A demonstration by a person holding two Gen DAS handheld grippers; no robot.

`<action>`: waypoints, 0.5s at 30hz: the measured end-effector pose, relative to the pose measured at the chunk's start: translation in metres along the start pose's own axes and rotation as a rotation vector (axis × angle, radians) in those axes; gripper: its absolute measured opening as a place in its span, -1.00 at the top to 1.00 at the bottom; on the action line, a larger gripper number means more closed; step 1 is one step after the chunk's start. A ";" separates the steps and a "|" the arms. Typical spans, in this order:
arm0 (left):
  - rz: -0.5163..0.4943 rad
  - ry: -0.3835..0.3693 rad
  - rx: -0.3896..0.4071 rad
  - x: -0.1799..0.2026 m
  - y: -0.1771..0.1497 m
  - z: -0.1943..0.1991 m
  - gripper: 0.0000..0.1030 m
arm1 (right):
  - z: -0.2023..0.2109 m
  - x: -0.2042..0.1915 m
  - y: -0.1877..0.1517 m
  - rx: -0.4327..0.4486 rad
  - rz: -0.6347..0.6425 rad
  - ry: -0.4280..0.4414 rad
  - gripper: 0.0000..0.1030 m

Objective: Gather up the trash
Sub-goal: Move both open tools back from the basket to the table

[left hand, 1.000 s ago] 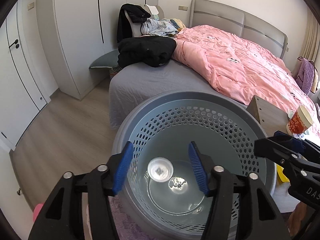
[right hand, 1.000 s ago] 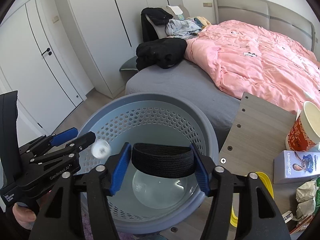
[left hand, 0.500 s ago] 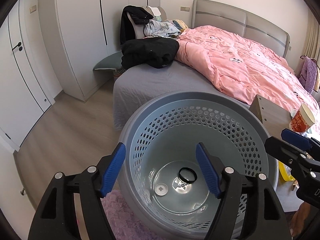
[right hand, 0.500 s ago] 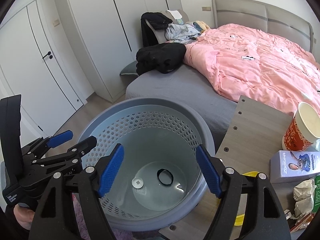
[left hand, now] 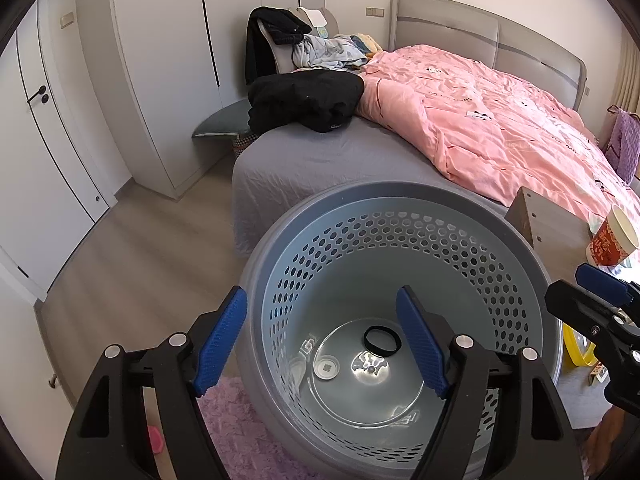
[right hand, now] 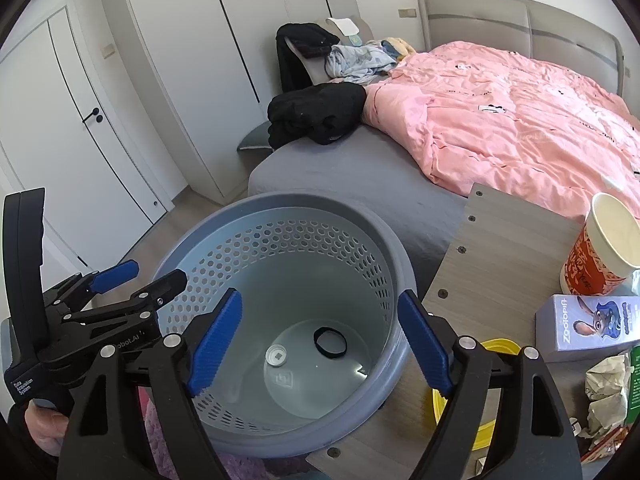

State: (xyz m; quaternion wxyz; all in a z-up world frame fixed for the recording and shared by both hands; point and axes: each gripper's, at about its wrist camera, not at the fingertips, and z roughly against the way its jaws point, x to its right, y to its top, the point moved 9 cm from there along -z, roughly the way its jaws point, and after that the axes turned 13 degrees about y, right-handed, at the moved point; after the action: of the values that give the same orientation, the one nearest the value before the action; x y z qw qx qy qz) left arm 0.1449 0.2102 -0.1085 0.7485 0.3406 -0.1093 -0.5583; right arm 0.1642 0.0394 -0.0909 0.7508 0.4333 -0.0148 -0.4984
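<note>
A grey perforated waste basket [left hand: 400, 196] [right hand: 280, 204] stands beside the bed, under both grippers. On its bottom lie a black elastic band [left hand: 382, 341] [right hand: 329, 342] and a small white round cap [left hand: 327, 367] [right hand: 277, 356]. My left gripper [left hand: 322, 346] hovers over the basket's near rim, its jaws opening with nothing between them; it also shows in the right wrist view [right hand: 156, 280]. My right gripper [right hand: 320, 346] hangs above the basket's right side, its jaws opening too and holding nothing. Part of it appears at the right edge of the left wrist view [left hand: 580, 292].
A wooden side table [right hand: 492, 256] to the right carries a red paper cup [right hand: 600, 248] [left hand: 612, 236], a cartoon-printed box [right hand: 592, 322], a yellow ring [right hand: 492, 396] and crumpled paper [right hand: 608, 392]. Behind are the bed with a pink duvet [left hand: 500, 128], black clothes [left hand: 304, 98] and white wardrobes [left hand: 160, 60]. A purple rug [left hand: 240, 432] lies underneath.
The white cap left the left gripper and the black band left the right gripper; both now lie on the basket's bottom. Both pairs of jaws have spread wider.
</note>
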 end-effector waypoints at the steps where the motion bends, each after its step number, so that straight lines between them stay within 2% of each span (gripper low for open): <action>1: 0.001 -0.002 -0.001 0.001 0.001 0.000 -0.43 | 0.000 0.001 0.000 0.001 -0.003 -0.001 -0.55; 8: 0.008 -0.043 0.007 0.013 0.004 0.004 -0.43 | 0.008 0.012 -0.002 -0.002 -0.027 -0.020 -0.55; 15: -0.023 -0.070 0.037 0.026 0.007 0.019 -0.43 | 0.034 0.023 -0.002 0.057 -0.056 -0.046 -0.57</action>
State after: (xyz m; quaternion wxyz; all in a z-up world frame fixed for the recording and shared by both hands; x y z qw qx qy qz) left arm 0.1492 0.1797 -0.0955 0.7315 0.3358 -0.1415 -0.5762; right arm 0.1588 0.0004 -0.0806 0.7233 0.4431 -0.0340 -0.5286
